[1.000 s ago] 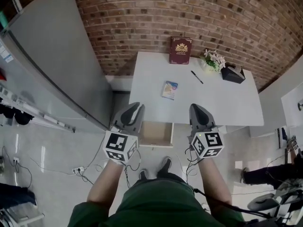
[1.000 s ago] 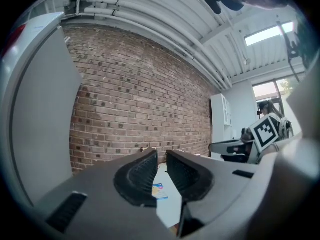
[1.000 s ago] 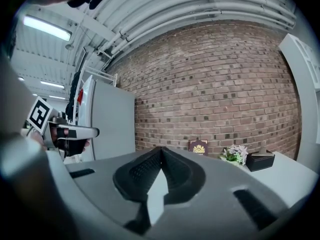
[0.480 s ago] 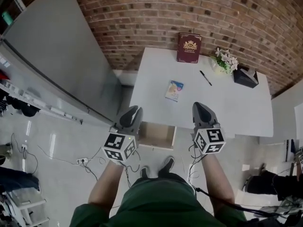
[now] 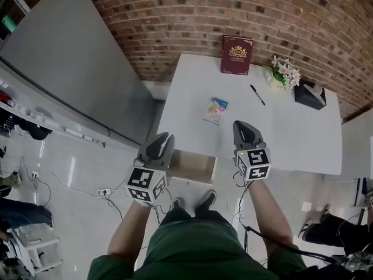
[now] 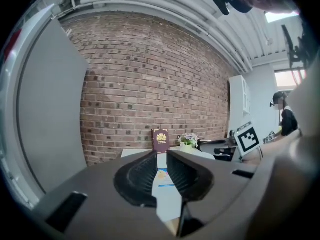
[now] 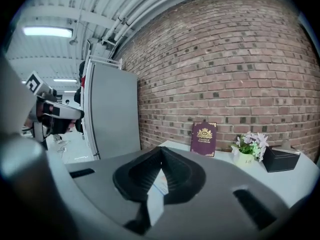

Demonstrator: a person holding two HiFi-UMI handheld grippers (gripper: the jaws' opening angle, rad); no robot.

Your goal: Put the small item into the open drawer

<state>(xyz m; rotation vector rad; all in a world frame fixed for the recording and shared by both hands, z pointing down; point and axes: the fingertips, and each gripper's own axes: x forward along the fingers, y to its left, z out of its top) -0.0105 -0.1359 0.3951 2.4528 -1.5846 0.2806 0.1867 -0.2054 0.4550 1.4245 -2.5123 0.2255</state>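
Note:
The small item (image 5: 215, 110), a flat blue-printed packet, lies on the white table (image 5: 291, 139) left of its middle. The open drawer (image 5: 194, 167) juts out from the table's front edge and looks empty. My left gripper (image 5: 165, 136) hovers beside the drawer's left side, its jaws a narrow gap apart with nothing in them; the packet (image 6: 163, 174) shows through that gap. My right gripper (image 5: 240, 125) is shut and empty, its tips over the table's front part, right of and nearer than the packet (image 7: 160, 182). In their own views, left gripper (image 6: 160, 156) and right gripper (image 7: 161, 150) point at the brick wall.
At the table's back stand a maroon book (image 5: 236, 55), a pot of flowers (image 5: 284, 72) and a black box (image 5: 309, 94); a pen (image 5: 257, 94) lies near them. A tall grey cabinet (image 5: 70, 69) stands left of the table. The person's feet (image 5: 192, 202) are below the drawer.
Both grippers have drawn closer to the table; the right one now reaches over its front edge. The head view has shifted, so the table sits further right in the picture.

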